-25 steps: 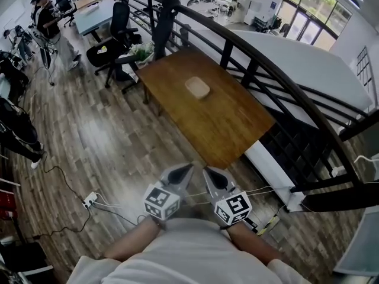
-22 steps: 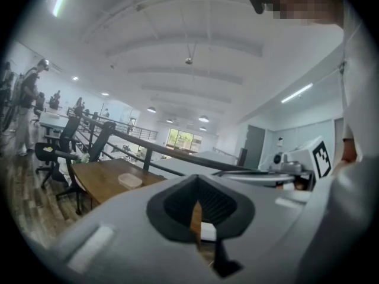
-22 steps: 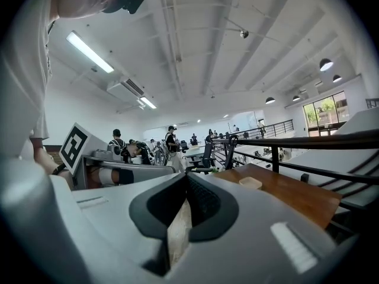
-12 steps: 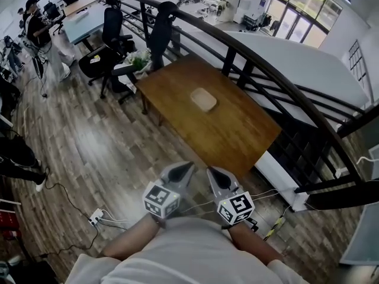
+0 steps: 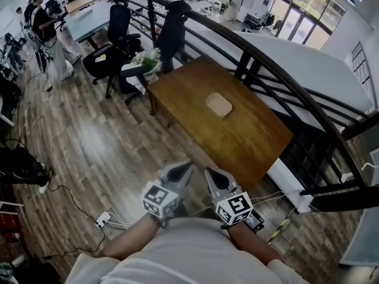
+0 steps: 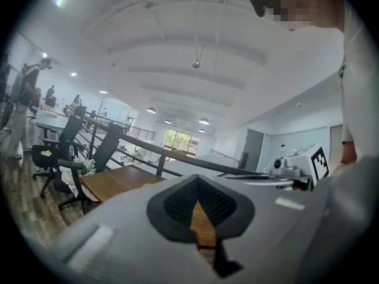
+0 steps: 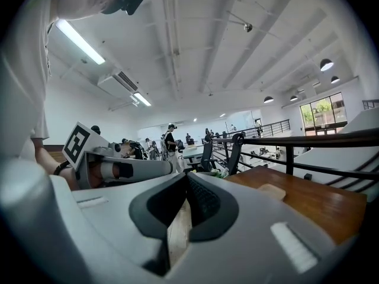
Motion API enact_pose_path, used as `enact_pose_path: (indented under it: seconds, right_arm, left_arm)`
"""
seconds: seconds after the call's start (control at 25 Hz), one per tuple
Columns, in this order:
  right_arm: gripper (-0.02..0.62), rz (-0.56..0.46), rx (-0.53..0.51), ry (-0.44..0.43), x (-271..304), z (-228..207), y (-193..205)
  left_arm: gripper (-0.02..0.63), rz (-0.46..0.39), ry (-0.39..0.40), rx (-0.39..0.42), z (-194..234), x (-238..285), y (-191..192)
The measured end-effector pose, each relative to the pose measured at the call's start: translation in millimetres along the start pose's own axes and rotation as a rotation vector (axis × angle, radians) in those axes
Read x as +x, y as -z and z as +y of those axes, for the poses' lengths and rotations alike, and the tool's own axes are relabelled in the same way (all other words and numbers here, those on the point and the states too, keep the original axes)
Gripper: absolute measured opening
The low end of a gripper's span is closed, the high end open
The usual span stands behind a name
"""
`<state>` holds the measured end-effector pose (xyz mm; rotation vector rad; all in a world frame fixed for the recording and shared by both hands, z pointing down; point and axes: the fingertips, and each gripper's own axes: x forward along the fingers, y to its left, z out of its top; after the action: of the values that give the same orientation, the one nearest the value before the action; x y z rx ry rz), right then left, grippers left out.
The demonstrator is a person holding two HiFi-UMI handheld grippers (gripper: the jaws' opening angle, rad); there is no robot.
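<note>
Hovering closed, left gripper [image 5: 185, 170], right gripper [image 5: 211, 176]; one table [image 5: 254, 136], one tray [image 5: 219, 105]

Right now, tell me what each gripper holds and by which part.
Nothing is held. The left gripper and the right gripper both have their jaws together with nothing between them, above the wooden floor.

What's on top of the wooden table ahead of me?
One pale shallow tray lies near the middle of the wooden table; nothing else shows on the top. Whether the tray holds anything is too small to tell.
</note>
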<state>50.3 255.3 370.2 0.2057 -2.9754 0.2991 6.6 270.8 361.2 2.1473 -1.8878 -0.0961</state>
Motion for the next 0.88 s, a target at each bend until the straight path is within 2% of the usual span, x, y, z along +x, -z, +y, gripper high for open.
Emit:
enact_pose_path:
  seconds: [0.28, 0.4, 0.52, 0.68, 0.88]
  right_arm:
    - [0.005, 0.000, 0.003, -0.015, 36, -11, 0]
    - [0.005, 0.004, 0.006, -0.022, 60, -22, -6]
    - [0.005, 0.002, 0.022, -0.028, 97, -37, -16]
    - [0.005, -0.018, 0.007, -0.027, 100, -75, -27]
    - [0.005, -0.026, 0.038, -0.003, 110, -134, -36]
  left_arm:
    - [0.003, 0.016, -0.008, -0.015, 33, 10, 8]
    - [0.003, 0.023, -0.004, -0.019, 52, 20, -4]
    - [0.003, 0.029, -0.016, -0.025, 88, 32, -19]
    - [0.003, 0.030, -0.008, -0.010, 91, 71, -21]
    - [0.003, 0.038, 0.008, -0.007, 101, 130, -29]
